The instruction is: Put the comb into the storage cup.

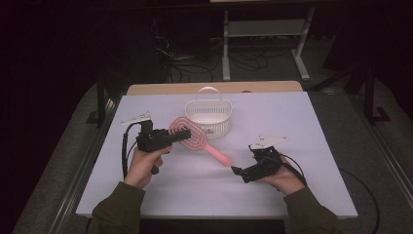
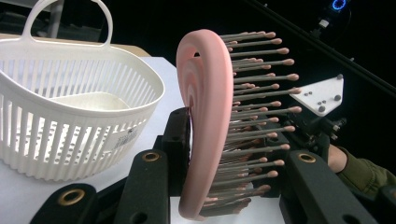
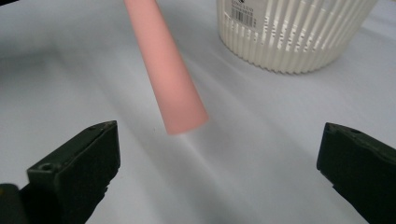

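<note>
A pink hairbrush (image 1: 191, 132) is held above the white table by its oval bristled head, with my left gripper (image 1: 182, 135) shut on it. In the left gripper view the black jaws clamp the head (image 2: 208, 116) from its back and its bristle side. The handle (image 1: 217, 154) slants down toward my right gripper (image 1: 242, 163). That gripper stands open just short of the handle's end. In the right gripper view the handle tip (image 3: 175, 93) hangs ahead of the wide-apart jaws, touching neither.
A white slatted basket (image 1: 214, 127) with a loop handle stands on the table behind the brush, seemingly with nothing inside (image 2: 60, 140). The white tabletop (image 1: 195, 195) stretches toward the person. Beyond the table's far edge lie a dark floor, cables and a metal frame.
</note>
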